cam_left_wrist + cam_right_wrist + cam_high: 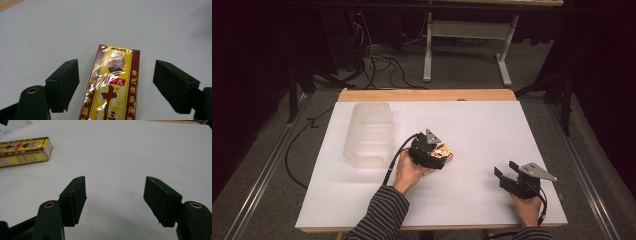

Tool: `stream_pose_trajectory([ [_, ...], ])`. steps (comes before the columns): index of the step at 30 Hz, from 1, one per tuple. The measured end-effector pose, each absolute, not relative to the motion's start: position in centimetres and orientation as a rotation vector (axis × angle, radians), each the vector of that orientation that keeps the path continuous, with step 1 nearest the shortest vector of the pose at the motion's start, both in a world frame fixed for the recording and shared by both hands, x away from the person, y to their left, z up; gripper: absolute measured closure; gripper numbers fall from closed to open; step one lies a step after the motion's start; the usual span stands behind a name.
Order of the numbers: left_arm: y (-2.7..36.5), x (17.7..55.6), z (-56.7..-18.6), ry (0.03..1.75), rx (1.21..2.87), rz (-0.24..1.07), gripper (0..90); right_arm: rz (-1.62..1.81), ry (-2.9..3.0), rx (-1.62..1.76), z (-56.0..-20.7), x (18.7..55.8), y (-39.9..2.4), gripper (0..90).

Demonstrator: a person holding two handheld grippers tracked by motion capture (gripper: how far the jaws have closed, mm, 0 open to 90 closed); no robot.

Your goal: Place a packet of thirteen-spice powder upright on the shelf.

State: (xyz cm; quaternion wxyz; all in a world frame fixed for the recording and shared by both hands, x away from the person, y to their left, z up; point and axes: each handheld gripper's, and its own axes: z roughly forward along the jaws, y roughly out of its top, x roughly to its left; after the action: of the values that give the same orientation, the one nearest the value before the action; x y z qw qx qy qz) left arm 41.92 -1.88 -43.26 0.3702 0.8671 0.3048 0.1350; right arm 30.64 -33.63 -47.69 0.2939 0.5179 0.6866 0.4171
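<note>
White table (482,130) lay before us: left gripper (116,75) spread wide astride the yellow box (112,85), ungrasped; right gripper (115,195) gaped empty, well apart from it.

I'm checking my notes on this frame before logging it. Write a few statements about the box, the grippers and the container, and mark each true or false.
1. The left gripper is open, its jaws on either side of the yellow and red box. True.
2. The right gripper grips the box. False: it is open, holding nothing.
3. The box sits inside the clear plastic container. False: it lies on the white table.
4. The box is wrapped in shiny film. True.
</note>
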Motion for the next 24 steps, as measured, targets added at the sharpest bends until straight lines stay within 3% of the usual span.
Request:
stream_pose_trajectory([
  [24, -4.5, 44.4, -45.6, 0.79, 2.336, 0.288, 22.9, 1.097, 1.839, 1.377, -47.7, 30.7, -33.5, 35.0],
])
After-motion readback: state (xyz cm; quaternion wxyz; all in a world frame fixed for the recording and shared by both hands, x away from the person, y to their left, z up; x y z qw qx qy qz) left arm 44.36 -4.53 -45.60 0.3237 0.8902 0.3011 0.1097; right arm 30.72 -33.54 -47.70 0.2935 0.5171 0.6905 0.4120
